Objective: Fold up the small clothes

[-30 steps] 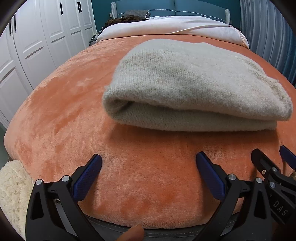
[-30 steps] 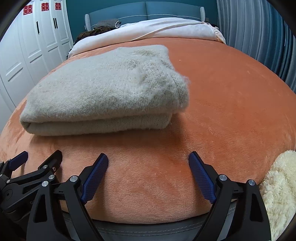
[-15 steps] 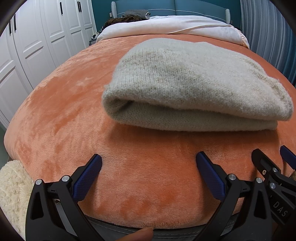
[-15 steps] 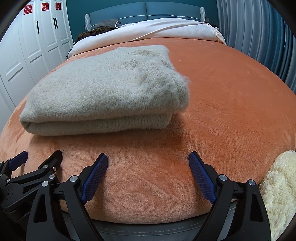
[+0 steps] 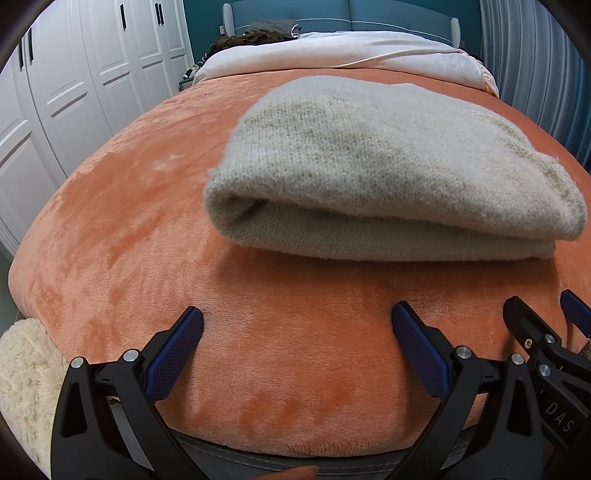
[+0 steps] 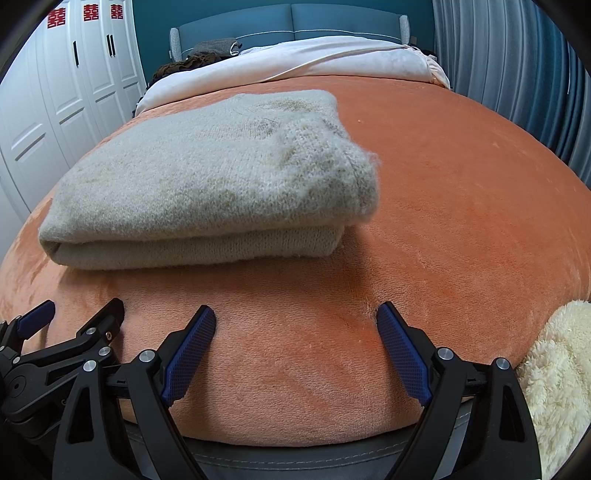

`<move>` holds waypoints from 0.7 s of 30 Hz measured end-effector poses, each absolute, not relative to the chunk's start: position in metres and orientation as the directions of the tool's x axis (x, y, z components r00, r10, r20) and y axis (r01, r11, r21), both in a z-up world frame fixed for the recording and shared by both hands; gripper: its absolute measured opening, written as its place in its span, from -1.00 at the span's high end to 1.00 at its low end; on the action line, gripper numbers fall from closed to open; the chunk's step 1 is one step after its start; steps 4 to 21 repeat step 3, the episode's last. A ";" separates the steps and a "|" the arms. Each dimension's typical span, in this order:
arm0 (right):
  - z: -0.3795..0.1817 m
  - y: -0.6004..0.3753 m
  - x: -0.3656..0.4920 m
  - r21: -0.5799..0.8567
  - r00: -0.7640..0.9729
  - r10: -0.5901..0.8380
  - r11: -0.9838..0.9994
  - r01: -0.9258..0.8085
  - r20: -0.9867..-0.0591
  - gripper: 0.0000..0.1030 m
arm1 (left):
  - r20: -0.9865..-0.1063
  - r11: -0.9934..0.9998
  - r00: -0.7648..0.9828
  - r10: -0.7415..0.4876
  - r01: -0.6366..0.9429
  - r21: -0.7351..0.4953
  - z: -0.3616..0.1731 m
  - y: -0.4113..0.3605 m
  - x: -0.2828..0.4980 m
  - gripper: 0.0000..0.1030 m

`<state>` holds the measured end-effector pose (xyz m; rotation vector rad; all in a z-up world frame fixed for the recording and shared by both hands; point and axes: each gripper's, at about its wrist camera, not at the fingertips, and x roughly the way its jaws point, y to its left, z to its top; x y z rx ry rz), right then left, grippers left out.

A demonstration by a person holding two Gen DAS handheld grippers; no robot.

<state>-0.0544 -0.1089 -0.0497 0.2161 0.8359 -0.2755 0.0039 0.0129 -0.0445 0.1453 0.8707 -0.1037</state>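
**Folded sweater lies ahead of two wide-open grippers**

While a grey knit sweater (image 5: 388, 166) rests folded in layers on an orange fleece blanket (image 5: 122, 206), the left gripper (image 5: 295, 332) sits low over the blanket's near edge, its jaws spread wide and holding nothing. The sweater lies ahead of those jaws and somewhat to their right, apart from both blue pads, its rounded fold facing the camera. To the right of the left jaws, the black frame of the right gripper (image 5: 546, 343) reaches into view.

From the right wrist, the right gripper (image 6: 295, 325) is likewise spread apart and empty, with bare blanket between its fingers (image 6: 402, 354). Here the sweater (image 6: 207, 184) lies ahead and to the left of the jaws, its fuzzy corner nearest them but not touching. The left gripper (image 6: 70, 325) shows just to the left.

A cream fluffy fabric (image 6: 557, 376) crowds the outer side of the right jaws and appears again beside the left jaws. Beyond the sweater lie a white duvet (image 6: 314, 62), a teal headboard (image 6: 291, 20) and white wardrobe doors (image 5: 96, 74). Nothing stands between either gripper and the garment.
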 end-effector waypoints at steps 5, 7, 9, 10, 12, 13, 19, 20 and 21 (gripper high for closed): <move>-0.050 -0.109 -0.054 0.080 0.639 -0.155 0.943 0.323 -0.754 -0.69 | -0.768 0.985 0.640 -0.032 0.150 0.085 -0.045 0.013 0.004 -0.91; -0.050 -0.109 -0.054 0.080 0.639 -0.155 0.943 0.323 -0.754 -0.69 | -0.768 0.985 0.640 -0.032 0.150 0.085 -0.045 0.013 0.004 -0.91; -0.050 -0.109 -0.054 0.080 0.639 -0.155 0.943 0.323 -0.754 -0.69 | -0.768 0.985 0.640 -0.032 0.150 0.085 -0.045 0.013 0.004 -0.91; -0.050 -0.109 -0.054 0.080 0.639 -0.155 0.943 0.323 -0.754 -0.69 | -0.768 0.985 0.640 -0.032 0.150 0.085 -0.045 0.013 0.004 -0.91; -0.050 -0.109 -0.054 0.080 0.639 -0.155 0.943 0.323 -0.754 -0.69 | -0.768 0.985 0.640 -0.032 0.150 0.085 -0.045 0.013 0.004 -0.91; -0.050 -0.109 -0.054 0.080 0.639 -0.155 0.943 0.323 -0.754 -0.69 | -0.768 0.985 0.640 -0.032 0.150 0.085 -0.045 0.013 0.004 -0.91; -0.050 -0.109 -0.054 0.080 0.639 -0.155 0.943 0.323 -0.754 -0.69 | -0.768 0.985 0.640 -0.032 0.150 0.085 -0.045 0.013 0.004 -0.91; -0.050 -0.109 -0.054 0.080 0.639 -0.155 0.943 0.323 -0.754 -0.69 | -0.768 0.985 0.640 -0.032 0.150 0.085 -0.045 0.013 0.004 -0.91; -0.050 -0.109 -0.054 0.080 0.639 -0.155 0.943 0.323 -0.754 -0.69 | -0.768 0.985 0.640 -0.032 0.150 0.085 -0.045 0.013 0.004 -0.91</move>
